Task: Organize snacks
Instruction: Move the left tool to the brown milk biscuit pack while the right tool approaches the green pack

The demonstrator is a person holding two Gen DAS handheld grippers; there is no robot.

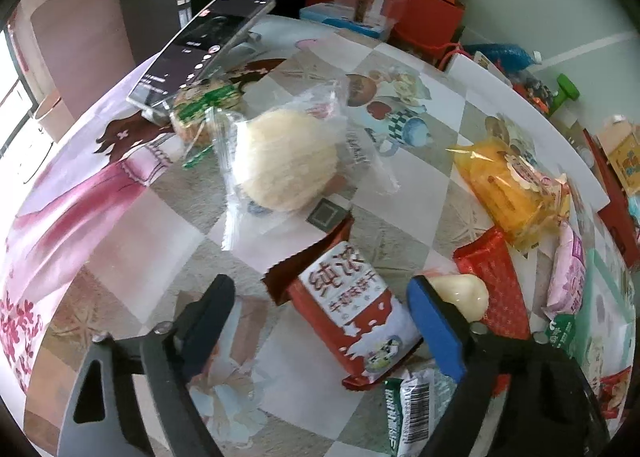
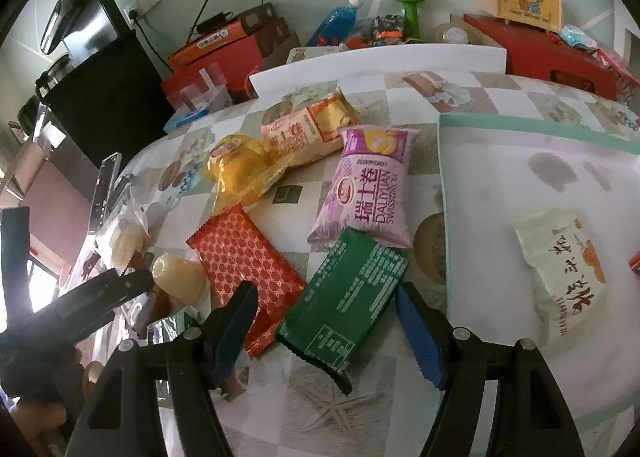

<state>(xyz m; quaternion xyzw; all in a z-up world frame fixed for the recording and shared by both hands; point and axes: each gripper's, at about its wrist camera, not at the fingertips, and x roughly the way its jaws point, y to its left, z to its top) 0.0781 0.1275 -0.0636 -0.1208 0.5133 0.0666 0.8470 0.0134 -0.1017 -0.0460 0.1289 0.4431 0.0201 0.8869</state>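
In the left wrist view a red and white biscuit packet [image 1: 348, 313] lies on the patterned table [image 1: 132, 241], between the fingers of my left gripper [image 1: 320, 297]. Its blue right pad [image 1: 432, 321] sits close beside the packet; the left finger stands clear, so it is open. In the right wrist view my right gripper [image 2: 326, 297] straddles a dark green packet [image 2: 348, 297]. The right pad [image 2: 416, 321] meets the packet's corner, while the left finger [image 2: 236, 317] hangs over a red patterned packet [image 2: 244, 261], a gap away from the green one.
A teal-edged white tray [image 2: 520, 153] at the right holds a white packet [image 2: 560, 277]. Purple roll packet [image 2: 368, 185], yellow cake [image 2: 240, 169], pale jelly [image 1: 464, 293] and bagged rice cracker [image 1: 284, 161] lie around. A phone on a stand [image 1: 200, 49] leans at the back left. Boxes line the wall.
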